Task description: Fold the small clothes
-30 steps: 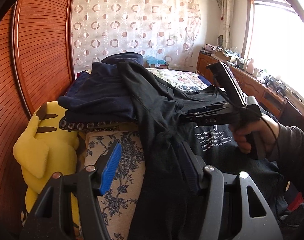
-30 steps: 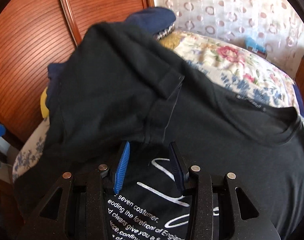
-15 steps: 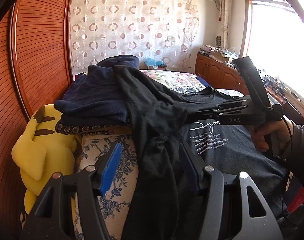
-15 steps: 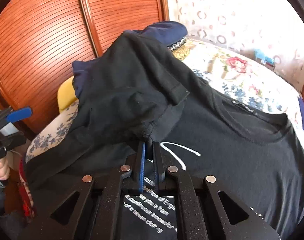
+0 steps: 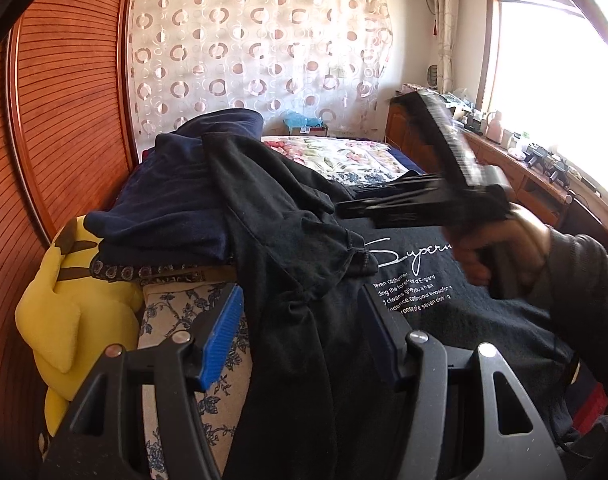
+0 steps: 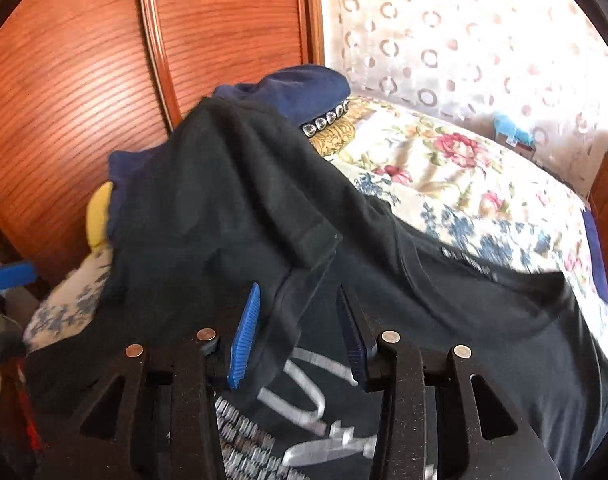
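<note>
Black cotton T-shirt with white printed lettering [image 5: 424, 280] lies spread over the floral-patterned bedspread [image 5: 344, 156], filling the centre and lower right of the left wrist view; in the right wrist view the same shirt [image 6: 444, 300] covers the lower half of the frame. One sleeve side is flipped up and draped over a heap of dark navy folded cloth [image 5: 175, 200] at centre left, and a long black fold hangs down from it toward the bottom of the frame. No container shows in either view.

The left gripper [image 5: 304, 336] sits at the bottom centre of its view with its jaws spread wide; the hanging black fold passes between the blue pads, but whether they touch it I cannot tell. The right gripper [image 6: 299, 332], at the bottom centre of its own view, also has its jaws apart, straddling the hemmed sleeve edge without pinching it. Seen from the left wrist, that gripper [image 5: 384, 208] appears blurred at centre right above the lettering.

A yellow plush toy [image 5: 67, 320] sits at lower left against the ribbed red-brown wooden wardrobe door [image 5: 63, 100]. A sheer curtain with ring pattern [image 5: 255, 56] fills the upper centre.
</note>
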The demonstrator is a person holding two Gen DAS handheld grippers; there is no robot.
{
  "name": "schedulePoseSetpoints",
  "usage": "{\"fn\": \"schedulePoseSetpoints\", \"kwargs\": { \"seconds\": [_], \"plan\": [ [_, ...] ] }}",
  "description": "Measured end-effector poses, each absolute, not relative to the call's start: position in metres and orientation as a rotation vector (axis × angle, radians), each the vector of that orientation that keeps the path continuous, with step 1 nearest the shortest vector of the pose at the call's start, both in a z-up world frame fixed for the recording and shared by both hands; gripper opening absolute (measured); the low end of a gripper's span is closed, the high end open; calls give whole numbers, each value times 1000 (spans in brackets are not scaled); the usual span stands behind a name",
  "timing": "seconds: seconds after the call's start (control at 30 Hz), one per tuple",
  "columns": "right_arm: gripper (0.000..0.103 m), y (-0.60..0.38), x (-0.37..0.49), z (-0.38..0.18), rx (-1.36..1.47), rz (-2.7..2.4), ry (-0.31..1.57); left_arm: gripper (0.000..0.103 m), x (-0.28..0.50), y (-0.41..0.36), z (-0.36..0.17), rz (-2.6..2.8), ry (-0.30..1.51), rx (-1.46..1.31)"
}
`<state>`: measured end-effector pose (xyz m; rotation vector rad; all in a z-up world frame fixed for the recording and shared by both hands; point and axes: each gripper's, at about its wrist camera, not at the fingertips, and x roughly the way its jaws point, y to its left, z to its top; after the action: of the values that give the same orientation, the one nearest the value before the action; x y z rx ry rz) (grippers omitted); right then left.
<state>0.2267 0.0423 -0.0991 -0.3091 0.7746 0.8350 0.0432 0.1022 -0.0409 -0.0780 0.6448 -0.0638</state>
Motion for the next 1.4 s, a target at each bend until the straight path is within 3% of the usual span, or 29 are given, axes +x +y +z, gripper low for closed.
{"fn": "schedulePoseSetpoints", "kwargs": {
  "seconds": [0.23,0.4,0.8,1.03,1.4],
  "plan": [
    [40,71,275,-118,-338,760,810,59,44,104,-44,-63,650,-81],
    [40,40,302,-94,-169,650,760,59,47,102,-45,-62,654,-87],
    [40,-22,274,-60,-186,674,702,59,71,77,-47,-88,662,-72],
    [40,-81,240,-56,-209,651,703,59,96,44,-53,-137,693,-52],
    [40,-251,200,-80,-180,400,735,59,138,-7,-76,-211,810,3]
  ]
}}
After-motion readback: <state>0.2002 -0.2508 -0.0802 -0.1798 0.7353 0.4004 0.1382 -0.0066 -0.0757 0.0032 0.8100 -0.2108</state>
